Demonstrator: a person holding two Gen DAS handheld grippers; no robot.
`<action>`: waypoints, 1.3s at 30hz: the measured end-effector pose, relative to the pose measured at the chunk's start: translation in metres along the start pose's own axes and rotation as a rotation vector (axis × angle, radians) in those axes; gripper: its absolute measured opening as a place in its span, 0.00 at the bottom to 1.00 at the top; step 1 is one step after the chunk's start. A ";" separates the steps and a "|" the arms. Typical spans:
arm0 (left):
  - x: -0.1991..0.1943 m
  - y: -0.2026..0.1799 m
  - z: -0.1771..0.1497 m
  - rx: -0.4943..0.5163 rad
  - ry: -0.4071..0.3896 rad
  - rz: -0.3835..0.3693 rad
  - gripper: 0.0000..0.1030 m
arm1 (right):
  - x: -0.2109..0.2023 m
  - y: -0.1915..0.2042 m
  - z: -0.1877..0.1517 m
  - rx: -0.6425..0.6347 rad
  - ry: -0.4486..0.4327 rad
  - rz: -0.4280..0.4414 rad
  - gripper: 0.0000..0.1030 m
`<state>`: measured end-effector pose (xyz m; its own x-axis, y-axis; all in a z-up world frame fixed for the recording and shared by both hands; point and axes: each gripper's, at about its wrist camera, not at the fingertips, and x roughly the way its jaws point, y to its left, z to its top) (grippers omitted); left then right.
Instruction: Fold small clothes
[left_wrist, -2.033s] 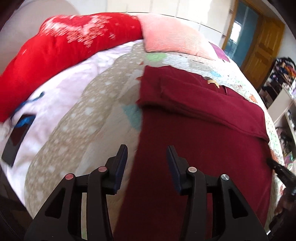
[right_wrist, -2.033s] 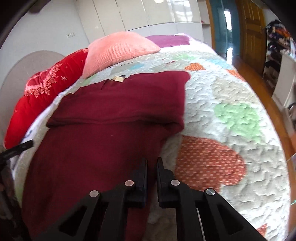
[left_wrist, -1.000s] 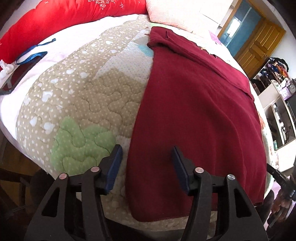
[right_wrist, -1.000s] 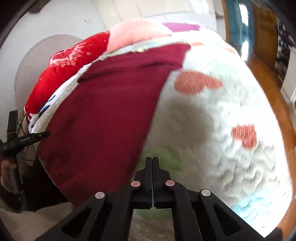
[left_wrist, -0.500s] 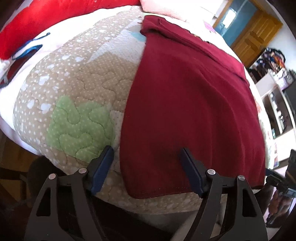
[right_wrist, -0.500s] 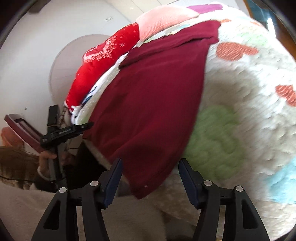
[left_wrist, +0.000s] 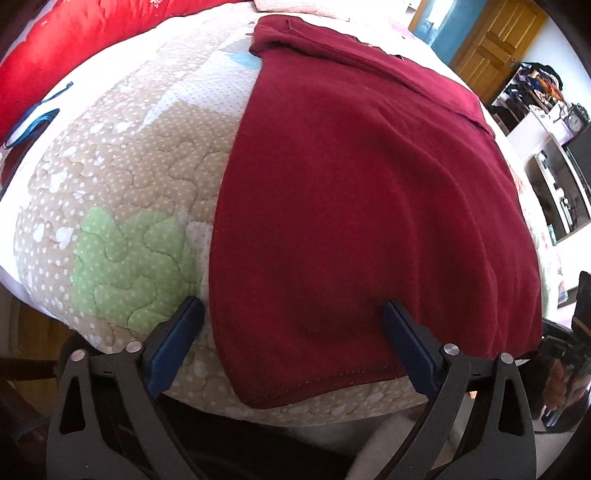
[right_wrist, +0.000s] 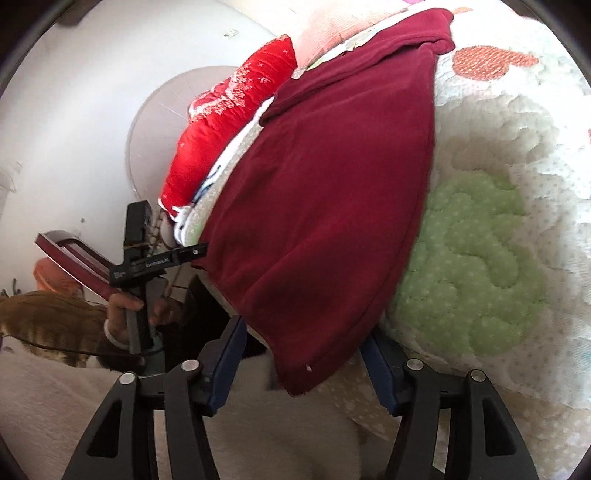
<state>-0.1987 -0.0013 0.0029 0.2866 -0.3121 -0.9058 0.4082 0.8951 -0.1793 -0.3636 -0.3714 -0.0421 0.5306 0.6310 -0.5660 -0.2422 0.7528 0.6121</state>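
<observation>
A dark red garment (left_wrist: 351, 184) lies flat on the quilted bed (left_wrist: 122, 184), its top folded over at the far end. Its hem hangs at the bed's near edge. My left gripper (left_wrist: 291, 308) stands over the hem's left corner. Its jaws are opening wide, the cloth is between them and the pads do not press on it. In the right wrist view the garment (right_wrist: 332, 184) drapes over the quilt (right_wrist: 480, 240). My right gripper (right_wrist: 303, 332) is open around the hem's right corner without pinching it. The left gripper (right_wrist: 162, 258) and the hand (right_wrist: 122, 310) holding it show at the left.
A red pillow (left_wrist: 74, 48) and a pink pillow (right_wrist: 325, 26) lie at the head of the bed. A blue strap (left_wrist: 37, 118) rests on the white sheet at the left. A wooden door (left_wrist: 495, 40) and shelves (left_wrist: 554, 177) stand beyond the bed's right side.
Both grippers came back from the middle of the garment to its hem at the bed's near edge. The right gripper went from shut to open. The left jaws spread wider.
</observation>
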 end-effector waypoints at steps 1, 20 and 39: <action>-0.002 -0.001 0.000 0.010 -0.005 0.013 0.82 | 0.000 0.001 0.000 -0.006 0.000 0.004 0.49; -0.051 0.015 0.124 -0.068 -0.172 -0.223 0.08 | -0.040 0.030 0.129 -0.184 -0.275 0.092 0.18; 0.086 0.022 0.339 -0.266 -0.159 -0.248 0.13 | 0.016 -0.089 0.345 0.038 -0.378 -0.298 0.19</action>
<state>0.1285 -0.1162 0.0508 0.3463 -0.5558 -0.7557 0.2486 0.8312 -0.4974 -0.0534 -0.4924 0.0849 0.8321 0.2708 -0.4840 -0.0087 0.8789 0.4769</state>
